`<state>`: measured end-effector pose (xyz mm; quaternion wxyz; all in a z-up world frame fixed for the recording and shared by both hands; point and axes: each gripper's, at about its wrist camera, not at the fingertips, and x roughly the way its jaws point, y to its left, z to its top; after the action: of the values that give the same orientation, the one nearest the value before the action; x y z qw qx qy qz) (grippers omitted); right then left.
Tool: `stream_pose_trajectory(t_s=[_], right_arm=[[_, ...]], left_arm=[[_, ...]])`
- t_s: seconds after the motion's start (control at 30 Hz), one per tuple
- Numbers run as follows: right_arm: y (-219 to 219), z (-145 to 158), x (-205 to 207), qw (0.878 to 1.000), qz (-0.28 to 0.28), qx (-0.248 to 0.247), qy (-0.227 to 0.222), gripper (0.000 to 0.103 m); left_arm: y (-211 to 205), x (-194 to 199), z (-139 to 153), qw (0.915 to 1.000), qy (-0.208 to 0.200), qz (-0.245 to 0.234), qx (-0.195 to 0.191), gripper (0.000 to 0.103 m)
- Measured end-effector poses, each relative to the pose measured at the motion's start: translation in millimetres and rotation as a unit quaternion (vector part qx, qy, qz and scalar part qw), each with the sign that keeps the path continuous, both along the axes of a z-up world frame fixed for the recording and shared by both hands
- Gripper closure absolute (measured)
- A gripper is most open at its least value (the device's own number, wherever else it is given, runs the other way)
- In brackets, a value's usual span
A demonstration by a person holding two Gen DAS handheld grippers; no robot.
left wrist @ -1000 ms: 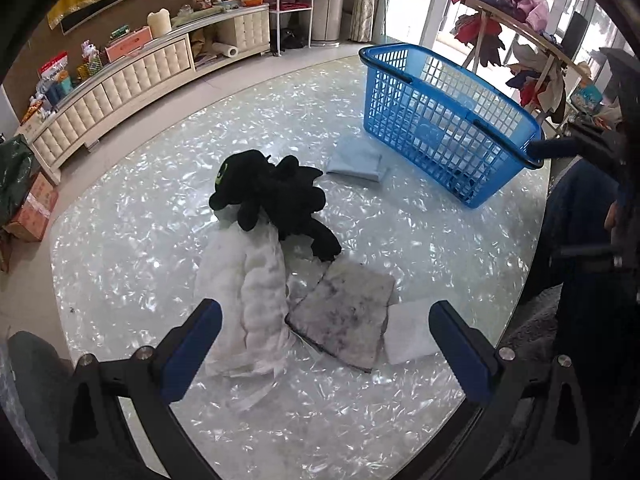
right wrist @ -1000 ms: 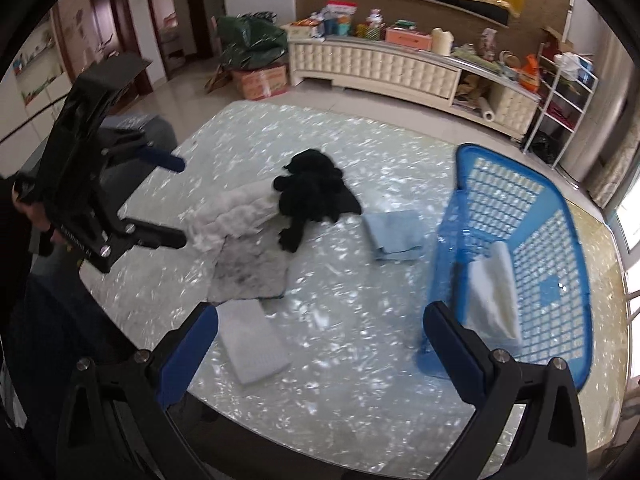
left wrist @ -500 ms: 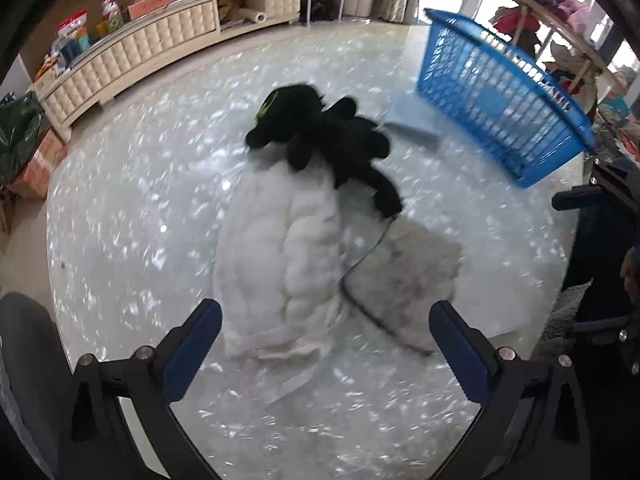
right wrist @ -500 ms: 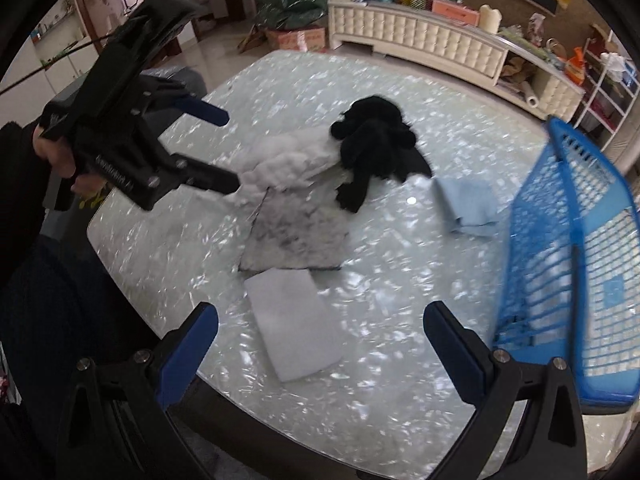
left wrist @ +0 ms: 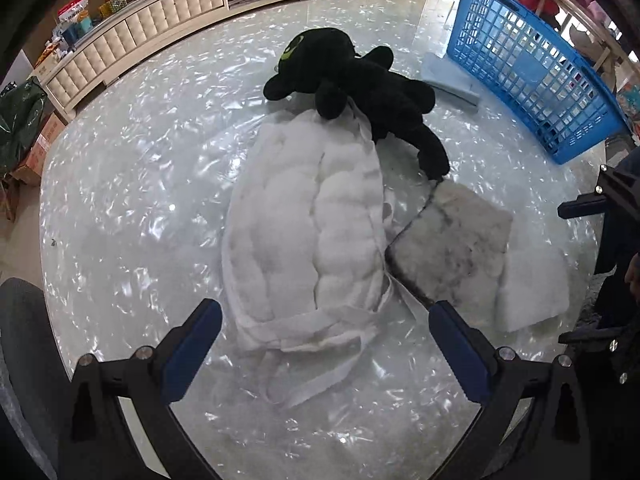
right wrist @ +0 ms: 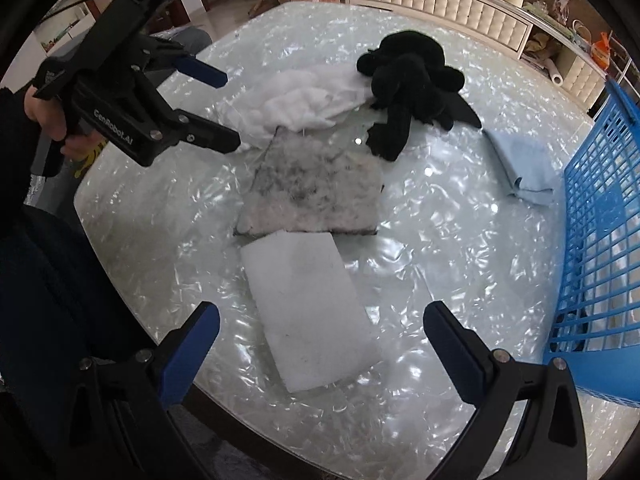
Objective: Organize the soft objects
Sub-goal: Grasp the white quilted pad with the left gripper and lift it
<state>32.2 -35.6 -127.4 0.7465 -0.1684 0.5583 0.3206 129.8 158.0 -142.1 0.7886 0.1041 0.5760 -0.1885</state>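
Now both claws wide, empty; white quilted padding puffy, loose straps, under black plush.

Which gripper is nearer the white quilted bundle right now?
Left. The left gripper hangs open right at the white quilted bundle's near end. The right gripper is open over the white foam pad, with the grey mat between it and the bundle.

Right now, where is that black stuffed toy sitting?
In the left wrist view the black stuffed toy lies at the far middle of the table, its paw on the white padded bundle, with the folded blue cloth and blue basket to its right.
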Motion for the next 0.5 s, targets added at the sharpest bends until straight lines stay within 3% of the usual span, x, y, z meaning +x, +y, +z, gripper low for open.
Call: stream_pose_trajectory(t_s=[0.1, 0.2, 0.5], right_arm=[[4, -6, 2, 1.000, 0.002, -0.006, 0.002, 0.000], [7, -15, 5, 1.000, 0.003, -0.015, 0.004, 0.008], [14, -29, 11, 1.000, 0.001, -0.014, 0.016, 0.010]], left_arm=[[-2, 7, -8, 0.9999, 0.007, 0.003, 0.011, 0.000], [-5, 13, -16, 0.9999, 0.009, 0.001, 0.010, 0.000], [-12, 31, -36, 0.9997, 0.017, -0.002, 0.020, 0.000]])
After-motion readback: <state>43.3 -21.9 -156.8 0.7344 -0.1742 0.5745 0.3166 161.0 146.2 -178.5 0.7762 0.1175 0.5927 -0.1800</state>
